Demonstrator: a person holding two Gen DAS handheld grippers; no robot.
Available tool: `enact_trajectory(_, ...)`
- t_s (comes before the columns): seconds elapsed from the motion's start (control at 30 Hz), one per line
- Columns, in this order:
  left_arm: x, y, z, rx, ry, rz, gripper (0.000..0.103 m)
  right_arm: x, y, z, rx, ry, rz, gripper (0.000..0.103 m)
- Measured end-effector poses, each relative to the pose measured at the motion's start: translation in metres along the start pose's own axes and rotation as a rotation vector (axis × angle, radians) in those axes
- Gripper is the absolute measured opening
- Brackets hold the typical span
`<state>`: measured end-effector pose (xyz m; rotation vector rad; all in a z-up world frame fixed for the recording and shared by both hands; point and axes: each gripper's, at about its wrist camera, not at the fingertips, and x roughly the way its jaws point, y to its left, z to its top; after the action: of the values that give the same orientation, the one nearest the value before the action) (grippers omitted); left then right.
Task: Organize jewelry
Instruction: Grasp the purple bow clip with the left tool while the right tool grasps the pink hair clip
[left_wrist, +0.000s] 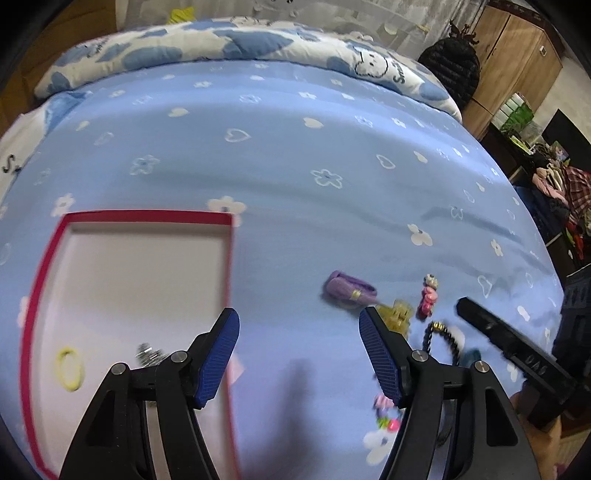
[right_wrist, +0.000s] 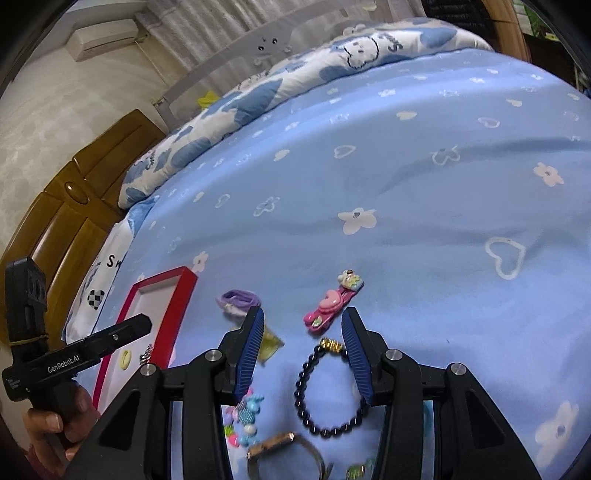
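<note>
In the left wrist view, the left tool (left_wrist: 299, 354) stands wide and holds nothing, above the bed (left_wrist: 295, 147). To its left lies the red box (left_wrist: 147, 216), with a yellow ring (left_wrist: 69, 368) and a small silver piece (left_wrist: 149, 354) inside. The loose pieces, such as the purple hair tie (left_wrist: 349, 290), lie to its right.

In the right wrist view, the right tool (right_wrist: 303, 350) is also wide and empty. The dark bead bracelet (right_wrist: 328, 391) with its gold clasp lies between the fingers, a pink hair clip (right_wrist: 330, 306) just ahead. I judge the step is picking the bracelet; the next move calls for lowering and closing on the beads.
</note>
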<state>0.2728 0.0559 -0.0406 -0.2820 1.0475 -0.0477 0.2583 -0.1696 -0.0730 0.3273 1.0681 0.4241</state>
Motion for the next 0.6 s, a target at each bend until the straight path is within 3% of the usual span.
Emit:
enact_trajectory(0.33,0.078,-0.008,0.034,-0.029,0.104,-0.033,0.064,0.04,-0.008,0.006,0.008,0.088,-0.053,0.046)
enact_trajectory(0.4,0.093,-0.012,0.035,-0.004,0.125,-0.027,0.052,0.044,-0.01,0.005,0.005,0.098,-0.057,0.044)
enact_trajectory(0.47,0.103,-0.016,0.034,0.018,0.132,-0.021,0.046,0.046,-0.011,0.005,0.002,0.1,-0.064,0.041)
enact_trajectory(0.5,0.106,-0.019,0.034,0.034,0.125,-0.017,0.038,0.047,-0.012,0.005,0.001,0.101,-0.07,0.036)
enact_trajectory(0.53,0.109,-0.02,0.035,0.051,0.123,-0.015,0.024,0.047,-0.013,0.005,0.001,0.1,-0.073,0.034)
enact_trajectory(0.6,0.114,-0.022,0.035,0.067,0.128,-0.018,0.01,0.048,-0.013,0.006,-0.001,0.098,-0.075,0.028)
